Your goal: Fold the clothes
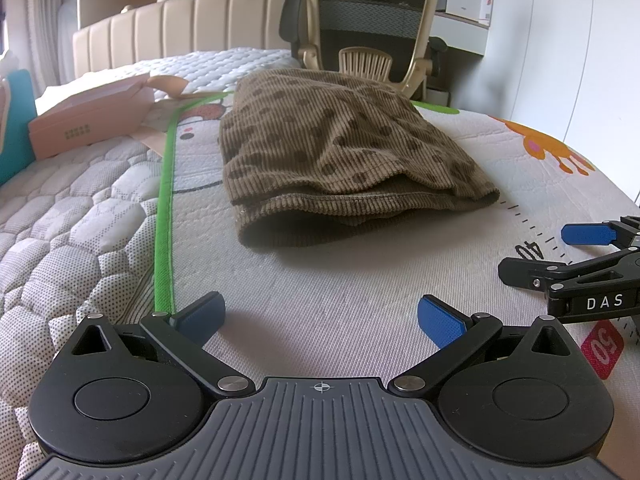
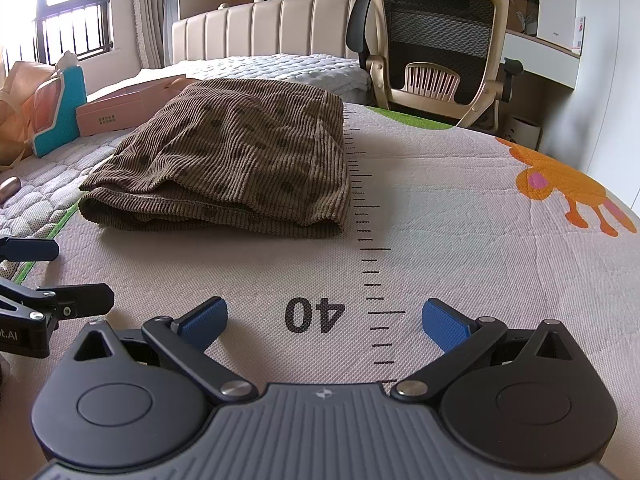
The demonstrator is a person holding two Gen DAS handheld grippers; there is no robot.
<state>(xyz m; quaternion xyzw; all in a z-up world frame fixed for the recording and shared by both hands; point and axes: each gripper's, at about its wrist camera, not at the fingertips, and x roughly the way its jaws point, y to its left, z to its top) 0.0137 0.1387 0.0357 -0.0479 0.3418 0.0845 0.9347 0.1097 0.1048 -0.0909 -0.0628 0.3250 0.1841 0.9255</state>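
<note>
Both grippers low over mat, side by side: left gripper, right gripper, jaws wide, empty; folded garment ahead.

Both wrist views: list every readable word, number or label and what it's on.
"40": printed beside the ruler ticks on the mat.
"50": red tag on the mat.
"DAS": right gripper's body.
"t.AI", cut off: left gripper's body.
Pink box print: too small to read.
</note>
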